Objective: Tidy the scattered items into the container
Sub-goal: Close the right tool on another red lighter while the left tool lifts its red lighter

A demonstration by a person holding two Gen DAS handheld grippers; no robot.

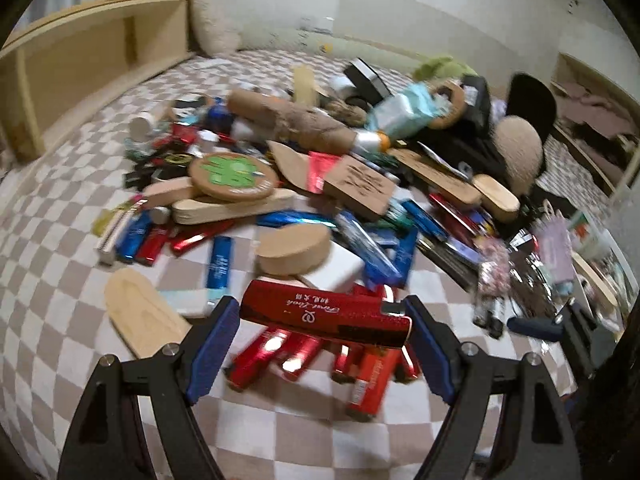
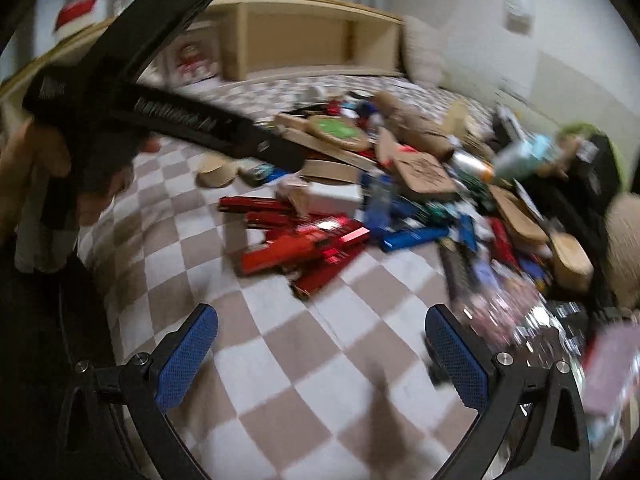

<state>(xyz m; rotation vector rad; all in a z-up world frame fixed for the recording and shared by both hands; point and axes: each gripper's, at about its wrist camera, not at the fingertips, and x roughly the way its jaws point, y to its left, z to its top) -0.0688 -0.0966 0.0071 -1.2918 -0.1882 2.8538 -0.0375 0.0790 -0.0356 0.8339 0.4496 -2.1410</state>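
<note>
Clutter fills the left wrist view: a heap of wooden plaques, blue and red foil packets and cardboard tubes spread across a checkered bedspread (image 1: 60, 264). The left gripper (image 1: 326, 318) pinches a long red box (image 1: 324, 314) with gold lettering, its blue pads (image 1: 218, 322) pressing on the two ends so that the box lies crosswise between them, clear of the red packets (image 1: 304, 356) below. Held by its ends like that, the box looks steady enough to carry. A round wooden coaster with a green clover (image 1: 234, 176) sits atop the pile, and a thick cardboard tube (image 1: 292, 120) lies across its far side. At the right edge, shiny clear plastic crowded with small items (image 1: 560, 264) may be the container, though blur leaves that unsure.

From the right wrist view, the right gripper (image 2: 320, 344) has its fingers spread wide with nothing between them, only bare checkered cloth (image 2: 280, 344) underneath. It seems free to take another item. A person's hand (image 2: 36, 160) at upper left grips the black handle of the other tool, which reaches toward the pile. Red packets (image 2: 304, 244) lie just beyond the open fingers, the nearest likely pick. A wooden shelf unit (image 2: 312, 32) stands behind the bed.
</note>
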